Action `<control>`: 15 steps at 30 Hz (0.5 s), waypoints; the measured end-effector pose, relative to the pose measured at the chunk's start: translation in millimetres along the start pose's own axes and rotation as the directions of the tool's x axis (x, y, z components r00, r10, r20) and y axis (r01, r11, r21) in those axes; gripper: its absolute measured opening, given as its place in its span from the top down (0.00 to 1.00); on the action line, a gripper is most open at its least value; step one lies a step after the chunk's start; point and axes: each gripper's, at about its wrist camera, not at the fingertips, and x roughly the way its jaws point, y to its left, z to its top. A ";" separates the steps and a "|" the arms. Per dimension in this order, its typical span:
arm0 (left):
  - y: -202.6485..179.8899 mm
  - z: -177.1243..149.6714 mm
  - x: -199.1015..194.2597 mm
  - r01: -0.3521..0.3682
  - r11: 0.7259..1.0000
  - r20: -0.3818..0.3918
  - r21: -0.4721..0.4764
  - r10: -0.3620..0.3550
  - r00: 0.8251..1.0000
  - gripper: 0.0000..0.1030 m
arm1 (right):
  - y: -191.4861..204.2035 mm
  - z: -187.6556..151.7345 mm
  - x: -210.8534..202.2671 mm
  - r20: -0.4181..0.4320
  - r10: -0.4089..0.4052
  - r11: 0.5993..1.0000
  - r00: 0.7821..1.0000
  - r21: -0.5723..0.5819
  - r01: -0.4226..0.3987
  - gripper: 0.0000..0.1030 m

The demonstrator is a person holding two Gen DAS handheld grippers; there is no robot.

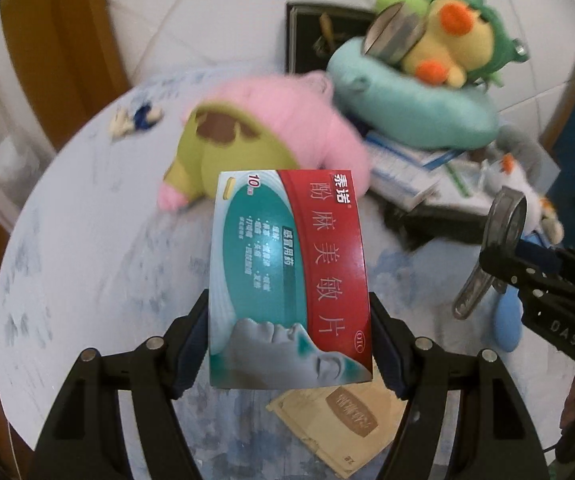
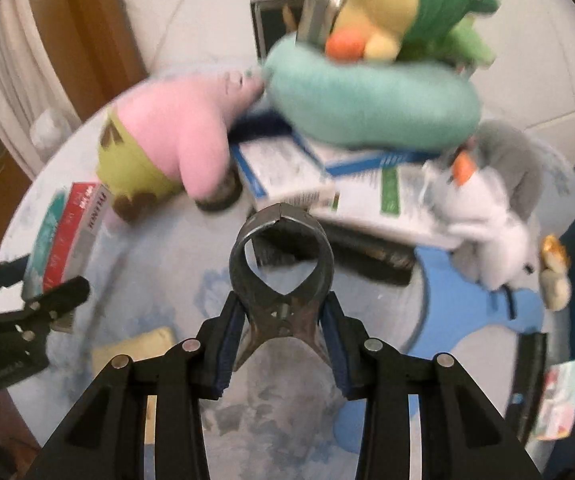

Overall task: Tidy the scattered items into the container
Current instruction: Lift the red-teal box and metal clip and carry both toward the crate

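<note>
My left gripper is shut on a red and teal medicine box and holds it above the round table. The box also shows at the left of the right wrist view. My right gripper is shut on dark metal pincers, held above the table; in the left wrist view the pincers are at the right. A dark container at the table's far side is piled with medicine boxes, a teal cushion and a yellow-green duck plush.
A pink plush lies beside the pile. A grey-white bird plush rests on the pile's right, over a blue mat. A tan paper packet lies under the left gripper. A small blue-white item lies far left.
</note>
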 end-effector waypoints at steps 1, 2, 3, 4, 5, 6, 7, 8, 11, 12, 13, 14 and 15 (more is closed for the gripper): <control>0.3 2.7 -4.4 0.008 1.000 0.016 0.015 -0.008 1.000 0.31 | 3.2 2.7 -5.1 0.019 -0.006 1.000 1.000 0.010 0.006 0.63; 0.0 6.0 -9.7 0.015 0.999 0.032 0.031 -0.016 0.999 0.31 | 6.3 5.4 -10.2 0.038 -0.012 1.000 0.999 0.020 0.012 0.63; -0.7 9.6 -14.9 0.020 0.999 0.049 0.048 -0.022 0.999 0.31 | 9.5 8.2 -15.3 0.057 -0.019 0.999 0.998 0.030 0.017 0.63; -6.7 14.6 -14.2 0.024 0.998 0.060 0.061 -0.028 0.998 0.31 | 10.9 12.3 -18.9 0.073 -0.021 0.999 0.997 0.045 0.017 0.63; -10.7 19.5 -16.9 0.031 0.997 0.071 0.076 -0.036 0.997 0.31 | 9.8 15.4 -27.3 0.091 -0.021 0.998 0.996 0.066 0.015 0.63; -14.2 24.3 -20.3 0.039 0.995 0.081 0.087 -0.047 0.996 0.31 | 10.1 17.7 -32.9 0.106 -0.024 0.997 0.994 0.081 0.015 0.63; -17.9 27.9 -23.4 0.047 0.994 0.090 0.096 -0.056 0.994 0.31 | 11.5 20.0 -35.9 0.120 -0.029 0.996 0.992 0.091 0.018 0.63; -21.6 31.3 -27.0 0.056 0.993 0.101 0.109 -0.067 0.993 0.31 | 11.0 21.9 -45.3 0.138 -0.040 0.994 0.990 0.102 0.026 0.63; -37.1 42.6 -41.0 0.082 0.985 0.141 0.154 -0.104 0.985 0.31 | 6.0 28.3 -74.8 0.184 -0.064 0.990 0.981 0.133 0.039 0.63; -44.4 47.5 -48.3 0.095 0.980 0.156 0.174 -0.122 0.980 0.31 | 3.3 30.1 -85.9 0.201 -0.069 0.989 0.977 0.146 0.039 0.63; -50.6 51.4 -54.0 0.106 0.976 0.167 0.188 -0.138 0.976 0.31 | 0.3 31.7 -97.3 0.218 -0.074 0.987 0.973 0.158 0.039 0.63; -58.9 55.9 -61.2 0.119 0.971 0.176 0.207 -0.157 0.972 0.31 | -3.5 33.8 -109.9 0.235 -0.083 0.985 0.968 0.170 0.043 0.63; -68.1 60.7 -69.0 0.133 0.965 0.186 0.228 -0.177 0.967 0.31 | -7.6 36.0 -123.0 0.252 -0.093 0.982 0.963 0.181 0.048 0.63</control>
